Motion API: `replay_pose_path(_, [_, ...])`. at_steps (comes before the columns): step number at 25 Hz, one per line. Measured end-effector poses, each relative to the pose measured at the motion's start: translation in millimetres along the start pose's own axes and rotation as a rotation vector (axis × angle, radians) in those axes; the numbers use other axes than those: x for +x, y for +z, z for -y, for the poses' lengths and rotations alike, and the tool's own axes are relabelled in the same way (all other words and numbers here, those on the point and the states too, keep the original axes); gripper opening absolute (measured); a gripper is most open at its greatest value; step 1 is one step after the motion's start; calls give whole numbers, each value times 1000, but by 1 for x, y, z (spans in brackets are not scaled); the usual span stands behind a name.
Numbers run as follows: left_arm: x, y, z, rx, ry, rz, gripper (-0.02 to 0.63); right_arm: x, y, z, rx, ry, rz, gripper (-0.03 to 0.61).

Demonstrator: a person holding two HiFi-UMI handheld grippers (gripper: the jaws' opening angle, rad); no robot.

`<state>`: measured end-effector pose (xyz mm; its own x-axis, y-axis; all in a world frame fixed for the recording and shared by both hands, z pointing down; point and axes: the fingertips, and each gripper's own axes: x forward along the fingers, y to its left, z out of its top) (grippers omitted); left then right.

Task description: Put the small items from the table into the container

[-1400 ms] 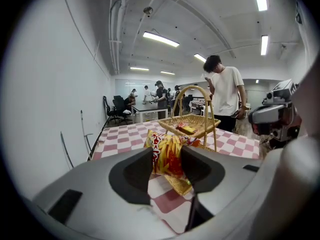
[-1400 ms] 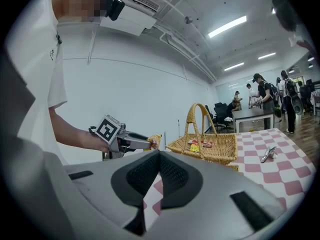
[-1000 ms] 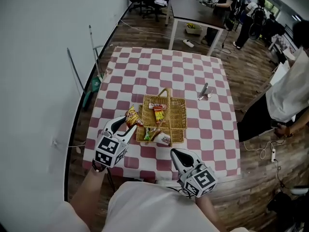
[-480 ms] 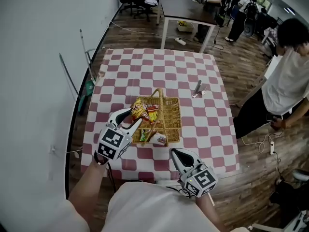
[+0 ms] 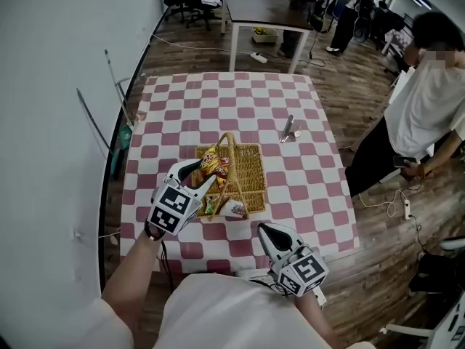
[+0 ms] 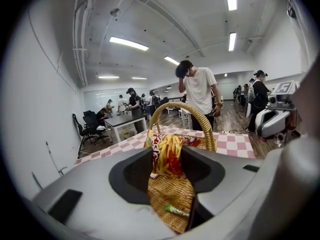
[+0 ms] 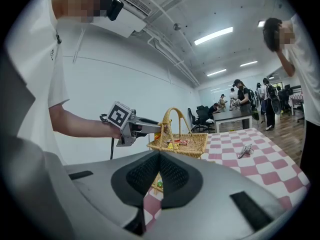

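A wicker basket [image 5: 251, 171] with a hoop handle [image 6: 182, 109] stands on the checkered table [image 5: 232, 97]. My left gripper [image 5: 200, 174] hangs over the basket's left part, shut on a yellow and red snack packet [image 5: 211, 163]. The left gripper view shows that packet [image 6: 167, 156] upright between the pads, with wicker and a small green item [image 6: 175, 210] below it. A few other small packets lie in the basket [image 7: 182, 144]. My right gripper [image 5: 264, 229] hovers at the table's near edge with its jaws together and nothing in them [image 7: 159, 156].
A silvery metal item [image 5: 288, 129] lies on the table right of and beyond the basket. A person [image 5: 429, 100] stands off the table's right side. A wall and leaning rods border the left. Further desks and people fill the room behind.
My left gripper has carried the snack packet rightward, from beside the basket's left rim to over the basket. The right gripper has stayed at the near edge.
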<state>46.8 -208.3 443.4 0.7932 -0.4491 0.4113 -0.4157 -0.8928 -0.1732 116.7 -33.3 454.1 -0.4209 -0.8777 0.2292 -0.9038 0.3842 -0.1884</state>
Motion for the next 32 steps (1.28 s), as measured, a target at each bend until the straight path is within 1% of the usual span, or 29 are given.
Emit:
replay_pose_path(4, [13,4,6,38,-43,-15,176,-3,-1,3,7,-22,-14,0])
replay_pose_path(16, [33,4,18,63,-124,-45,178,-10,-7,10,26,-70,1,0])
replay_pose_path(21, [43,-4,23,80,-153,-98,183,-13,-7,12,31,-83,1,0])
replay_pose_path(26, [48,-8,24,77,-167,-113,190,-13,-6,12,31,-91,3,0])
replay_pose_path(32, [49,-7,24,54,-177,-101,196,-15,-7,13,36,-96,5,0])
